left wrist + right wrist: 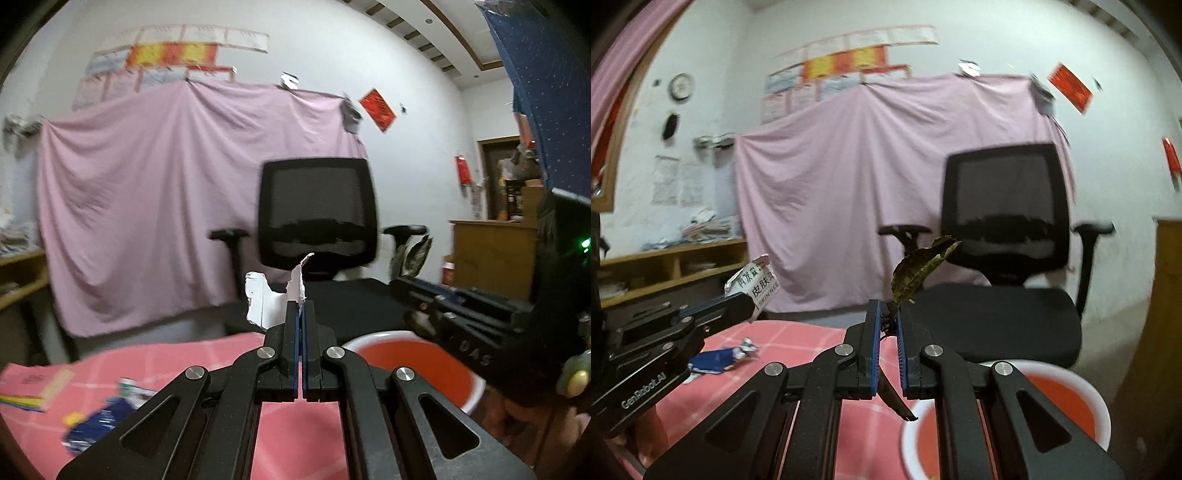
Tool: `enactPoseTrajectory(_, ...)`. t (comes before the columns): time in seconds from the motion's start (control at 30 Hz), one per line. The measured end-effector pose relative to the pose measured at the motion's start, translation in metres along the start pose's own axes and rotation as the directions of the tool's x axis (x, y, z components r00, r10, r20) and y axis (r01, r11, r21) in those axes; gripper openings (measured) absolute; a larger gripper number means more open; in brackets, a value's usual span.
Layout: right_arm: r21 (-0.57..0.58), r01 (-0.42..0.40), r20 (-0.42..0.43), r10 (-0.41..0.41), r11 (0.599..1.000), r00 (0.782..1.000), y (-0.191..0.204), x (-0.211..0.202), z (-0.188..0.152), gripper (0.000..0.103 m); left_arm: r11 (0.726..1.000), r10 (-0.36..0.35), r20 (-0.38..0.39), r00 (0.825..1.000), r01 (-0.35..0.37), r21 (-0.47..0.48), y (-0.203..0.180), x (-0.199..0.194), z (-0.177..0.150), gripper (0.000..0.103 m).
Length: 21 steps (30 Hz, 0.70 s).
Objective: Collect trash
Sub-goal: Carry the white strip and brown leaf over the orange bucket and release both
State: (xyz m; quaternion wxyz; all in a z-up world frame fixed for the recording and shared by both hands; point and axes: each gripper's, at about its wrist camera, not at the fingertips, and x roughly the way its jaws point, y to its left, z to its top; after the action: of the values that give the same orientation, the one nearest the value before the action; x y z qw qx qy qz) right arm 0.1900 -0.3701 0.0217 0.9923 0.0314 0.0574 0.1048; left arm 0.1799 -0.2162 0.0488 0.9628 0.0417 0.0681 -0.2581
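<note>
Left tool (300, 308): mine, pads pressed together on a torn white paper wrapper (271, 295); most of the scrap sticks up and out to the left of the pads.
Right tool (887, 314): mine, pinching a dry dark leaf (921, 267); one end of it pokes up past the tips, the other hangs down behind the pads.
Paper wrapper handling: very light, thin, floppy, tears easily; I'd judge the pinch near its edge is enough, no need to squeeze harder.
Leaf handling: light, brittle, likely to crumble or slip if shaken; best gripped near the middle, which is about where I have it.
Red bowl (417, 363): white rim, red inside, low in front of both tools, to the right of the left one; looks like the place for the trash, my guess only.
Position: both pieces held up in the air, well clear of the surface (207, 354), not yet over the bowl's middle.
Blue wrapper (718, 360): crumpled, lying on the pink checked cloth, untouched; light, crinkly, slippery foil look, so pinch a raised fold.
Book (35, 384): pink cover, far left of the surface, likely not trash.
Background: black office chair (317, 212), pink sheet (147, 206) hung on wall.
Blur: some, fine print unreadable.
</note>
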Motion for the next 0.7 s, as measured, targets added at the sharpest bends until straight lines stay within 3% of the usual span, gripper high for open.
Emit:
enactPoseTrajectory(0.3, 0.162, 0.048, -0.078, -0.036, 0.986, 0.996, -0.057, 0.003, -0.011, 0.007, 0.990, -0.139, -0.121, 0.983, 0.137, -0.026, -0.031, 0.044, 0.006, 0.000)
enactPoseTrajectory(0.47, 0.215, 0.086, -0.106, -0.064, 0.973, 0.992, -0.072, 0.004, -0.015, 0.007, 0.973, -0.225, -0.225, 0.948, 0.207, -0.098, -0.034, 0.074, 0.008, 0.000)
enactPoseTrajectory(0.7, 0.240, 0.144, -0.161, -0.107, 0.960, 0.981, -0.081, 0.008, -0.021, 0.009, 0.956, -0.275, -0.323, 0.906, 0.221, -0.194, -0.026, 0.103, 0.006, 0.000)
